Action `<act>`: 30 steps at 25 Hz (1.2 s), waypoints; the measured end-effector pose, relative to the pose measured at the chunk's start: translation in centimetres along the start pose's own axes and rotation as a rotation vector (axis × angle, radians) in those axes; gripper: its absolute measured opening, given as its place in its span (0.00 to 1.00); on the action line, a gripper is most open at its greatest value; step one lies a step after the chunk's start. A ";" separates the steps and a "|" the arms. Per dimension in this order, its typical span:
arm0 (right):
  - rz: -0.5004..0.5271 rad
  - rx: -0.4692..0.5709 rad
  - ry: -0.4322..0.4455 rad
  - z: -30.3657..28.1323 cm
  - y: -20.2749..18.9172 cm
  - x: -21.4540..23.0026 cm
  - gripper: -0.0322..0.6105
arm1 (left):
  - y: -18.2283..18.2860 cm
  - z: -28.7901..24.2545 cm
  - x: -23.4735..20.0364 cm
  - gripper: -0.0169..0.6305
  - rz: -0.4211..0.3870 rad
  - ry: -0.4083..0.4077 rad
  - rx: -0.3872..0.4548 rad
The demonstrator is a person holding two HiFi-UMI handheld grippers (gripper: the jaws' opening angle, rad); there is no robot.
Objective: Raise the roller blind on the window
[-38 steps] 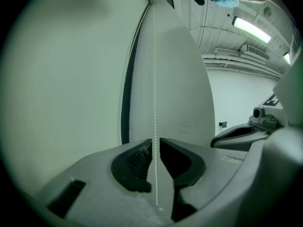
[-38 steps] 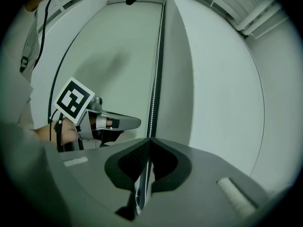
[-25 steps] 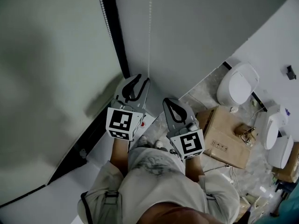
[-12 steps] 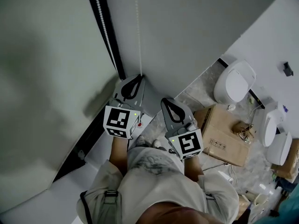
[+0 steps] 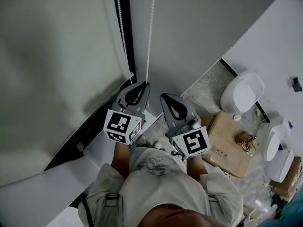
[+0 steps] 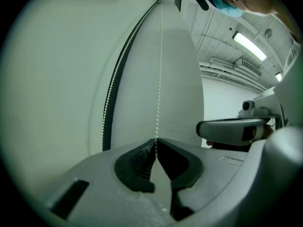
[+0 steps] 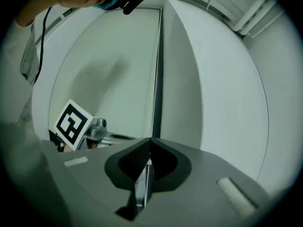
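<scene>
We see the blind [image 5: 52, 70] hanging down over the window at the left of the head view, its bottom edge just above a dark strip. Beside its black frame [image 5: 126, 27] the white bead chain [image 6: 159, 79] hangs in two strands. The left claw [image 5: 142, 85] points level at the wall and has just been closing. Its own view shows the tips pinching the nearer strand, which rises straight up from between them. The other strand runs along the frame, apart from the claw. The right claw [image 5: 164, 97] is held just beside the left one, to the right of the chain and not touching it in the head view. In its own view the tips are pressed together, and we can make out nothing between them. On the marbled floor [image 5: 203, 91] behind the person lies a cardboard box [image 5: 225, 138], flaps shut, so we cannot tell what is inside. A small brown thing [image 5: 244, 138] sits on top of it, too small to name. Near the box stands a white toilet [image 5: 241, 91] with its lid down, and more white fixtures line the wall further right.
</scene>
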State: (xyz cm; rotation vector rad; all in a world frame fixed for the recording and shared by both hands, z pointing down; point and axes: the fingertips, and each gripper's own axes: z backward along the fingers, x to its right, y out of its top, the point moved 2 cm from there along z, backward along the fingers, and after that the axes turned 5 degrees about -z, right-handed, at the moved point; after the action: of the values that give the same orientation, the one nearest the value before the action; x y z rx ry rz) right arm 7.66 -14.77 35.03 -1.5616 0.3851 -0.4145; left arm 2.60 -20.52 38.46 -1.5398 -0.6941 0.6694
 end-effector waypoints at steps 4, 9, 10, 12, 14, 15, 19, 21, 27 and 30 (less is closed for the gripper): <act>-0.023 0.043 0.051 -0.5 2.3 -0.5 0.08 | -0.3 1.7 0.8 0.06 -0.004 0.024 0.001; -0.036 0.059 0.148 -1.7 4.5 -1.4 0.12 | -0.9 3.0 1.6 0.06 0.011 0.035 0.009; -0.039 0.065 0.162 -1.9 5.1 -1.5 0.13 | -0.8 3.1 1.8 0.06 0.007 0.039 0.008; -0.046 0.080 0.189 -2.3 6.4 -1.7 0.15 | -0.7 3.2 2.1 0.06 -0.001 0.046 0.004; -0.049 0.094 0.215 -2.7 7.7 -1.9 0.17 | -0.6 3.2 2.3 0.06 -0.004 0.048 0.001; -0.048 0.100 0.226 -2.9 8.2 -2.0 0.18 | -0.6 3.2 2.3 0.06 -0.003 0.048 0.001; -0.022 0.110 0.247 -4.0 9.4 -2.8 0.20 | -1.4 3.6 2.4 0.05 -0.003 0.052 -0.002; -0.008 0.103 0.251 -4.3 9.7 -3.3 0.10 | -1.6 3.9 2.5 0.05 -0.007 0.055 -0.002; 0.006 0.108 0.255 -4.1 10.2 -4.7 0.07 | -1.4 4.7 2.2 0.05 -0.003 0.057 -0.009; 0.015 0.101 0.247 -4.1 9.5 -4.9 0.07 | -2.0 4.9 2.0 0.05 0.008 0.056 -0.023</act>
State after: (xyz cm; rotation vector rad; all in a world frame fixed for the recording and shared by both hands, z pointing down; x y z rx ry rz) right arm 1.50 -16.30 25.47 -1.4128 0.5570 -0.6087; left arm 0.06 -15.68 40.03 -1.5777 -0.6558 0.6238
